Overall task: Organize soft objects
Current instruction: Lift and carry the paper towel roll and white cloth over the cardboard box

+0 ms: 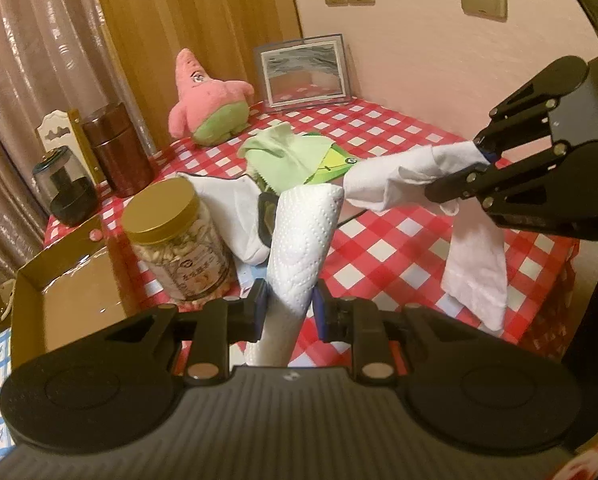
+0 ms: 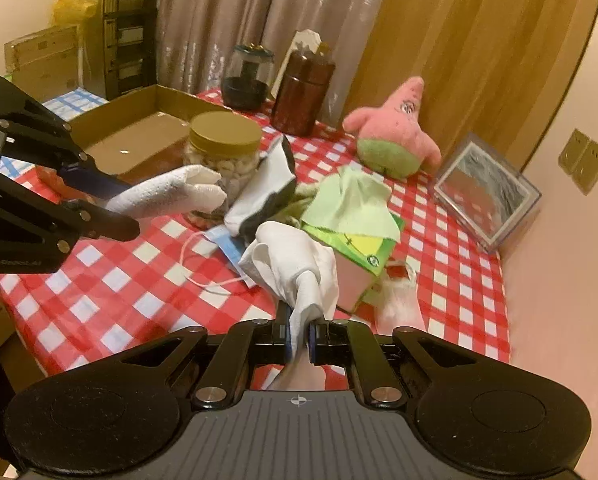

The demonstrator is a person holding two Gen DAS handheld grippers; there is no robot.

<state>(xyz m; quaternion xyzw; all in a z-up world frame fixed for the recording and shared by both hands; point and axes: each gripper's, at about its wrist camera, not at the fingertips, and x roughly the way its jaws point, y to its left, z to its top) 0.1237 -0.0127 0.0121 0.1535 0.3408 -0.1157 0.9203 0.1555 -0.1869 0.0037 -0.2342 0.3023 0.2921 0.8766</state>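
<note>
The left gripper (image 1: 289, 306) is pinched onto a folded white paper towel (image 1: 305, 240), its blue-padded fingers nearly together with the embossed sheet standing up between them, lifted above the red-and-white checked tablecloth (image 1: 399, 248). The right gripper (image 2: 299, 336) is likewise squeezed tight on a plain white cloth (image 2: 295, 258), which bunches up ahead of its fingers and hangs clear of the tablecloth.

Taking the gold-lidded jar of nuts (image 2: 225, 156) as the marker: the paper towel is held just in front of it, and the white cloth is nearer the viewer and to the right of it in the right wrist view. Just to the right of the jar lies a white sock with a dark cuff (image 2: 265, 184), and in front of that a blue face mask (image 2: 229, 246) with its ear loops spread on the tablecloth. Further right is a pale green cloth (image 2: 351, 204) draped over a green and yellow packet (image 2: 365, 248). A pink Patrick Star plush (image 2: 395, 132) sits well beyond to the right, near a clear picture frame (image 2: 487, 196). An open cardboard box (image 2: 139, 128) lies left of the jar; a brown canister (image 2: 303, 94) and a dark glass jar (image 2: 249, 76) stand behind it.
</note>
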